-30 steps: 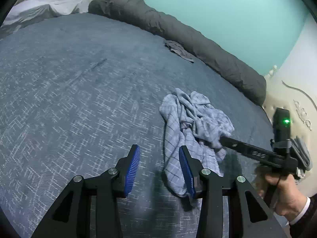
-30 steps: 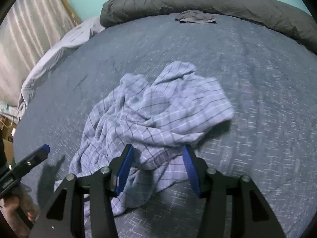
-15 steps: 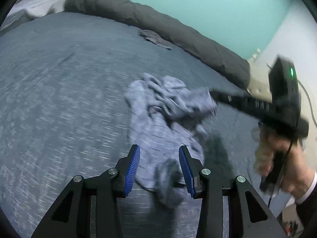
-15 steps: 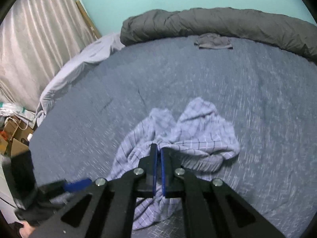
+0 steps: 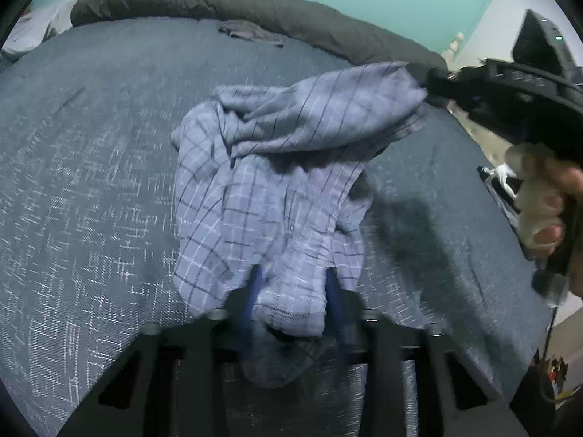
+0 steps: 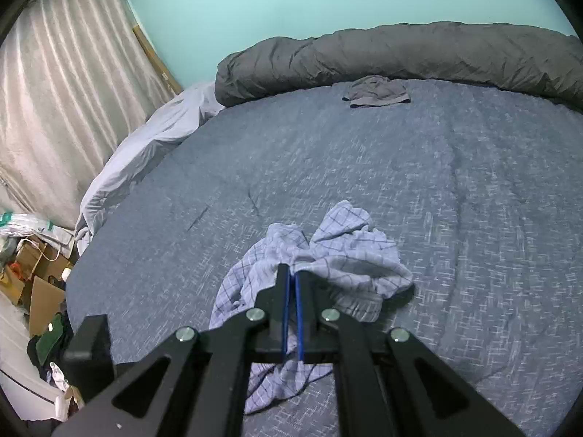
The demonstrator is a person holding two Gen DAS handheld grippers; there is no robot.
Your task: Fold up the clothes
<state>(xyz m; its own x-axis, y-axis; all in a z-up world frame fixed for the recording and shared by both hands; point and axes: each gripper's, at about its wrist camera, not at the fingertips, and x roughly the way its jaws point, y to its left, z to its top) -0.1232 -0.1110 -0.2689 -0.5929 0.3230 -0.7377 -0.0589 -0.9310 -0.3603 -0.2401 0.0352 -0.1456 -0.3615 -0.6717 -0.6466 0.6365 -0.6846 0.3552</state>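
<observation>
A light blue checked garment (image 5: 277, 189) lies crumpled on the dark blue bed cover (image 5: 91, 164). My left gripper (image 5: 293, 291) is low over its near end. A bunched fold sits between the blue pads, which are closing and still stand wide. My right gripper (image 6: 291, 271) is shut on a pinch of the garment (image 6: 349, 255) and holds that part lifted above the bed. In the left wrist view the right gripper (image 5: 430, 80) comes in from the upper right, held by a hand (image 5: 543, 204), with cloth stretched from its tip.
A rolled dark grey duvet (image 6: 400, 54) runs along the far edge of the bed, with a small grey garment (image 6: 375, 93) in front of it. A curtain (image 6: 54, 109) and cardboard boxes (image 6: 40, 284) stand off the bed's left side.
My right gripper shut on the garment and rose, pulling a part of it up. My left gripper moved in over the garment's near end, which now lies between its pads.
</observation>
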